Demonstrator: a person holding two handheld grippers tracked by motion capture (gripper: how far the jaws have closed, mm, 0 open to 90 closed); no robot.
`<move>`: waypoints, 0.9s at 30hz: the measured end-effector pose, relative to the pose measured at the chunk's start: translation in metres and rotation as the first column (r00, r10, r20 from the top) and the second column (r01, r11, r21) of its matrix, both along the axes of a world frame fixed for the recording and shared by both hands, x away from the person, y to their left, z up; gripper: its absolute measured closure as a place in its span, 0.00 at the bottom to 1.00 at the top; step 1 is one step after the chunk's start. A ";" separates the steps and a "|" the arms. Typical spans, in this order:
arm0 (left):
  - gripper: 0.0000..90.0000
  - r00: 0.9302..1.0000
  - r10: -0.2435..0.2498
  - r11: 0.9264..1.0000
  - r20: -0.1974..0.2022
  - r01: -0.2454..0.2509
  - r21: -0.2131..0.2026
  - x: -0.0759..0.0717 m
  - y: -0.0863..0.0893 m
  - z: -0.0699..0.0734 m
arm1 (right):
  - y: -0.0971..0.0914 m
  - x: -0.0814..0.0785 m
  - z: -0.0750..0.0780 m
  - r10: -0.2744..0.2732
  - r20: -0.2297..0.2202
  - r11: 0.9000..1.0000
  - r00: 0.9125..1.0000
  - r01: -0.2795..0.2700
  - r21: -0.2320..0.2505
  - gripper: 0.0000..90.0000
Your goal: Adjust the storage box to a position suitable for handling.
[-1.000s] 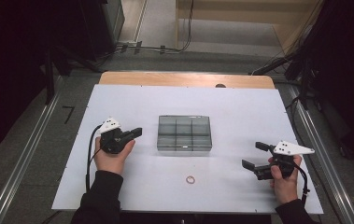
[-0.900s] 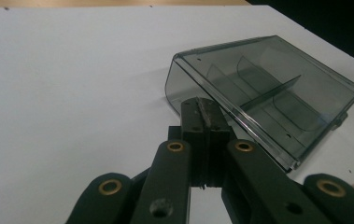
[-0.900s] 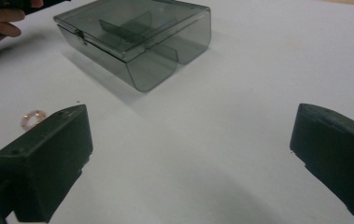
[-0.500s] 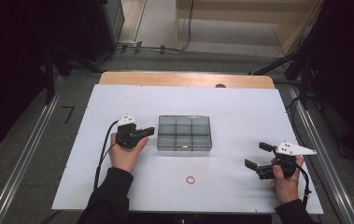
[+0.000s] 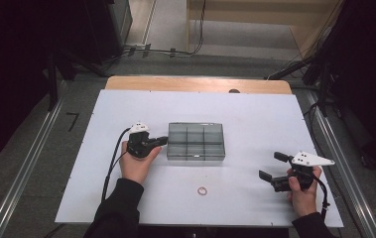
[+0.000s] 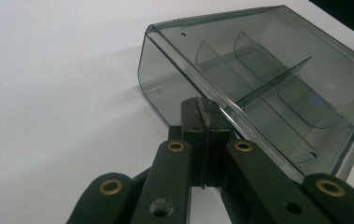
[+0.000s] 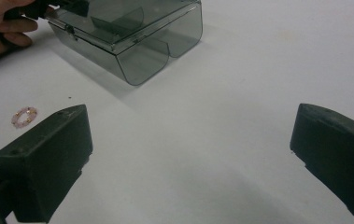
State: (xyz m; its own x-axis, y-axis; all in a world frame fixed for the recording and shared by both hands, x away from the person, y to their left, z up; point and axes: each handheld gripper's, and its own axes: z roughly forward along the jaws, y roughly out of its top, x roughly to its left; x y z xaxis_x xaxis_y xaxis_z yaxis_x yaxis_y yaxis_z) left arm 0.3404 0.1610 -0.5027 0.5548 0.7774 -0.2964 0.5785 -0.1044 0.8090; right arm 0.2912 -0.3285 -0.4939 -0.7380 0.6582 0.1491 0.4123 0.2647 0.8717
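Note:
A smoky clear compartment box (image 5: 195,141) with its lid down lies at the middle of the white table top (image 5: 255,119). My left gripper (image 5: 163,140) is shut, and its tips rest against the box's left edge. In the left gripper view the two black jaws (image 6: 201,109) meet at the rim of the box (image 6: 258,79), with nothing seen between them. My right gripper (image 5: 270,165) stands open near the front right, apart from everything. A small pinkish ring (image 5: 202,191) lies in front of the box. The right gripper view has the ring (image 7: 24,116) left of my open gripper (image 7: 188,154) and the box (image 7: 128,37) beyond.
A wooden strip (image 5: 195,84) runs along the table's far edge. Metal rails (image 5: 27,168) flank both sides, and cables (image 5: 156,49) lie on the floor behind. The person's left hand (image 7: 2,23) shows at the box's far end in the right gripper view.
My left gripper has moved right across the table, from a gap away to its tips touching the box's left edge. The right gripper has stayed put.

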 end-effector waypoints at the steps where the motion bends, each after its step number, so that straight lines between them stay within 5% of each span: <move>1: 1.00 1.000 0.002 1.000 -0.001 -0.002 0.000 0.000 0.000 0.000 | 0.000 0.000 0.000 0.001 0.002 1.000 1.000 -0.001 -0.002 0.00; 20: 1.00 1.000 -0.019 1.000 0.003 0.019 -0.013 0.001 -0.012 0.000 | 0.006 -0.001 -0.001 0.027 -0.005 1.000 1.000 -0.027 -0.012 0.00; 27: 1.00 1.000 -0.007 1.000 0.024 0.007 0.022 -0.003 -0.011 0.002 | 0.009 -0.001 0.002 0.045 0.000 0.999 0.999 -0.045 -0.022 0.00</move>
State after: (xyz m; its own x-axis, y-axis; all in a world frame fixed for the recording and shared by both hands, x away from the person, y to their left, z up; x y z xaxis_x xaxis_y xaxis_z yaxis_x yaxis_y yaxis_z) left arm 0.3379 0.1500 -0.5007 0.5670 0.7795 -0.2663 0.5582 -0.1258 0.8201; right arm 0.2900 -0.3198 -0.4921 -0.7669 0.6275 0.1348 0.3991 0.3017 0.8658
